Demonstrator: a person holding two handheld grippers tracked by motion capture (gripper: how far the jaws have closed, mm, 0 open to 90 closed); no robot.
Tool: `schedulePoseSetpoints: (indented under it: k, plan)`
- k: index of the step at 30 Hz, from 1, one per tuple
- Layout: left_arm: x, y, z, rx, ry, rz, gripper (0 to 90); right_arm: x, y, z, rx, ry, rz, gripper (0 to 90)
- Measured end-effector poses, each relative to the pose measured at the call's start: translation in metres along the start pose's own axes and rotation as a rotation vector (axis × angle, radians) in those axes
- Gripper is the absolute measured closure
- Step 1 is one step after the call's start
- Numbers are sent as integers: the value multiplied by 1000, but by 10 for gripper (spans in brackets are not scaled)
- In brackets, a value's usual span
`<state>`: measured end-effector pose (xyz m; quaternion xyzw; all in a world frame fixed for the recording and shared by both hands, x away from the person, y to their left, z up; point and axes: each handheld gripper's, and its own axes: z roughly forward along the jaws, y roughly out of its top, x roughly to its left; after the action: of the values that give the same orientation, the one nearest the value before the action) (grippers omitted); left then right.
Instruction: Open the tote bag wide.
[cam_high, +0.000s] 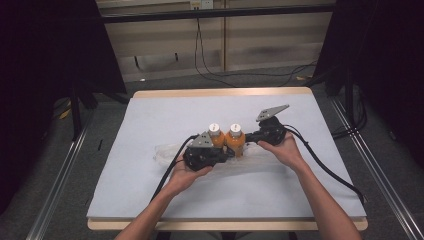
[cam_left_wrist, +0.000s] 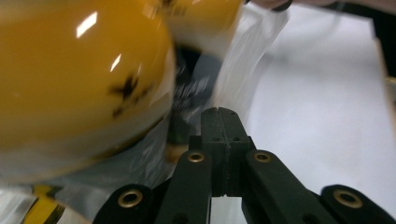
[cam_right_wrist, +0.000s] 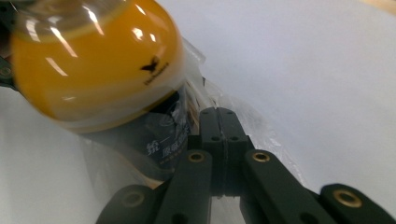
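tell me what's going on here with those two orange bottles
A person holds a gripper in each hand over a white-covered table. Two orange bottles with white caps stand side by side on a clear plastic bag mid-table. The left gripper and the right gripper flank the bottles, both with fingers shut, apparently pinching the bag's film rather than the bottles.

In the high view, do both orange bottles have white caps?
Yes, the left bottle and the right bottle stand side by side on the table, each with a white cap on top.

Bottle (cam_right_wrist: 93, 70) label print too blurred to read.
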<state>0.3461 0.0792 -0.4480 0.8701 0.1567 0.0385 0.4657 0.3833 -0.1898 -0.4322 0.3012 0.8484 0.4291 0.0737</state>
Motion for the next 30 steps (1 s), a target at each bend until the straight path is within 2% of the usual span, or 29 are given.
schedulePoseSetpoints:
  k: [3,5,6,7,10,11,12,14,15,16,17,20,21,22,25,27,30]
  plan:
    - [3,-5,4,-6,-1,-21,900,-3,-2,7,11,15,12,900]
    - [5,-10,6,22,10,-21,900,-4,-4,13,20,22,14,900]
    - [6,-12,7,20,6,-25,900,-5,-6,17,27,21,21,900]
    - [5,-12,8,31,17,-19,900,-6,-7,20,35,25,28,900]
    - [3,-15,13,43,14,-14,900,-10,-10,29,46,38,46,900]
    - [2,-16,14,68,14,-3,900,-11,-11,33,53,39,49,900]
    - [2,-18,16,65,18,-11,900,-12,-13,39,70,46,53,900]
    - [3,-18,15,72,14,-5,900,-12,-14,41,75,45,52,900]
    - [2,-19,15,56,13,-16,900,-13,-15,44,85,49,60,900]
    - [2,-20,14,87,17,-4,900,-13,-17,46,99,47,65,900]
    - [1,-23,16,64,23,-9,900,-13,-17,46,99,47,65,900]
    - [1,-25,14,96,41,4,900,-13,-19,50,123,44,74,900]
    - [1,-26,15,82,44,-6,900,-14,-21,53,125,44,71,900]
    - [1,-31,14,95,30,-7,900,-14,-22,54,127,44,76,900]
    - [0,-34,14,119,30,-9,900,-14,-21,55,128,41,79,900]
    - [1,-38,15,109,18,-26,900,-14,-21,56,128,33,69,900]
    - [1,-38,15,110,15,-30,900,-14,-19,57,130,15,61,900]
